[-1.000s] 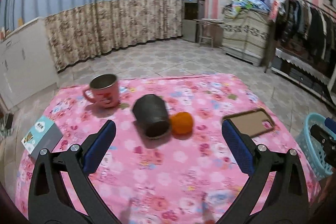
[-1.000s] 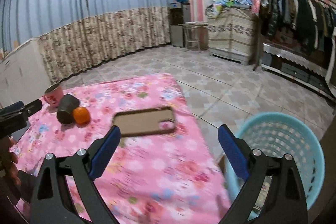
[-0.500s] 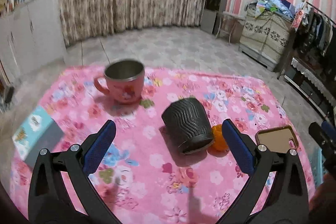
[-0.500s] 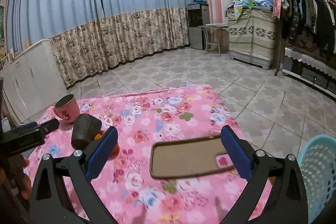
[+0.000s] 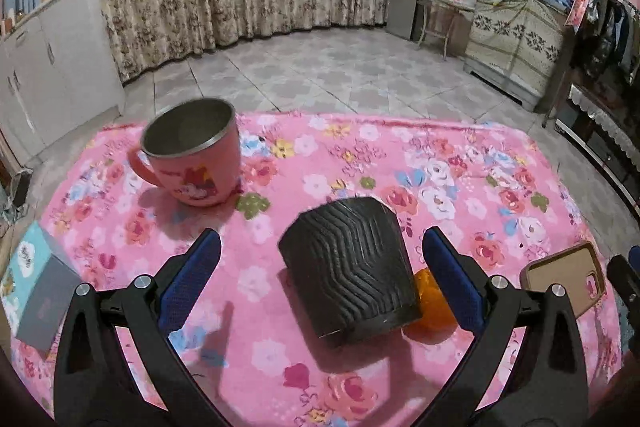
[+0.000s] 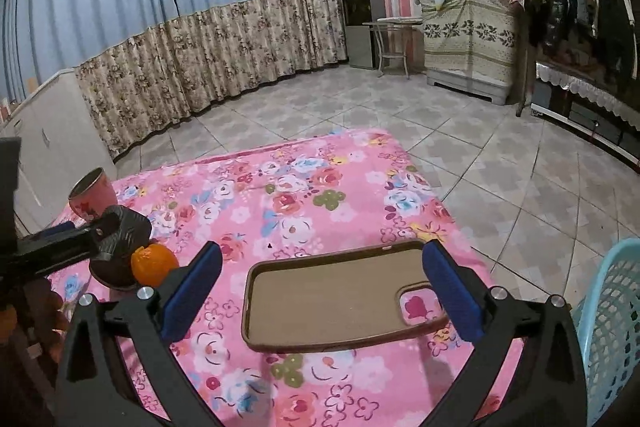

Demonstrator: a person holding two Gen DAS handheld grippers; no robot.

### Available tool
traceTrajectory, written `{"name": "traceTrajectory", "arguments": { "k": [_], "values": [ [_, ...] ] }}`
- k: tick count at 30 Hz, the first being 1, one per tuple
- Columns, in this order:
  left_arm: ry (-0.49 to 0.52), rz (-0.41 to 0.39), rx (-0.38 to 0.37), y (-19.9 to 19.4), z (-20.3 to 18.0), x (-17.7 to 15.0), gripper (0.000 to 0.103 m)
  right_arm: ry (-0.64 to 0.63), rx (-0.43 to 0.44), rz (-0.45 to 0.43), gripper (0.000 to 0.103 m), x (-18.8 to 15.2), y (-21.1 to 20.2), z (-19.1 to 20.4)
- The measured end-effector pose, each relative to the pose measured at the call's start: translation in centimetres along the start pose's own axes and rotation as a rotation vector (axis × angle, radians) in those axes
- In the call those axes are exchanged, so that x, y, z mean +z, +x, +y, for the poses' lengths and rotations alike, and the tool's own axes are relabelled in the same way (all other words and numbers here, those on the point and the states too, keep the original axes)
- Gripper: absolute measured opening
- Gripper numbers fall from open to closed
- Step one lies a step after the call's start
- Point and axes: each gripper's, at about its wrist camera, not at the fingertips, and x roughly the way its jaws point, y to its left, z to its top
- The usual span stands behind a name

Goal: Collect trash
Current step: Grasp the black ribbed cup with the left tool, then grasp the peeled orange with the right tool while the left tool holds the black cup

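Table covered by pink floral fleece cloth (image 5: pixel 360 155), soft, printed with roses. Light-blue plastic mesh basket (image 6: pixel 608 327) on the tiled floor off the table edge, just right of the right gripper (image 6: pixel 322 291). Right gripper jaws spread wide and nearly at full spread, blue pads either side of a brown phone case (image 6: pixel 332 303), no contact visible; case lies flat, open side up, rounded rectangle, matte tan lining with darker rim, long axis running left-right across the gripper, camera cutout at the end nearest the right finger, cloth showing through it. Left gripper (image 5: pixel 322 275) jaws wide, holding nothing; between and just ahead of its fingers lies a black cup (image 5: pixel 352 267) tipped on its side, ribbed with zigzag ridges, tapered, wide mouth end toward the camera and slightly right, narrow base pointing away; pads do not touch it. Beyond the left finger, a pink mug (image 5: pixel 192 155) stands upright, cartoon print, metal-looking inner wall, handle to the left. Far left of the left gripper, a teal-and-grey box (image 5: pixel 38 291) at the table edge, flat, cardboard-looking. Small orange (image 5: pixel 432 303), round, glossy, touching the black cup's right side, just inside the right finger of the left gripper.
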Motion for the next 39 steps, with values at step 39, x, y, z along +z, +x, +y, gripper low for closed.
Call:
{"name": "traceTrajectory", "arguments": {
  "k": [39],
  "values": [
    [-0.053, -0.017, 0.096, -5.1, 9.0, -3.5, 0.075, -0.149, 0.039, 0.087, 0.098, -2.7, 0.9, 5.7]
  ]
}}
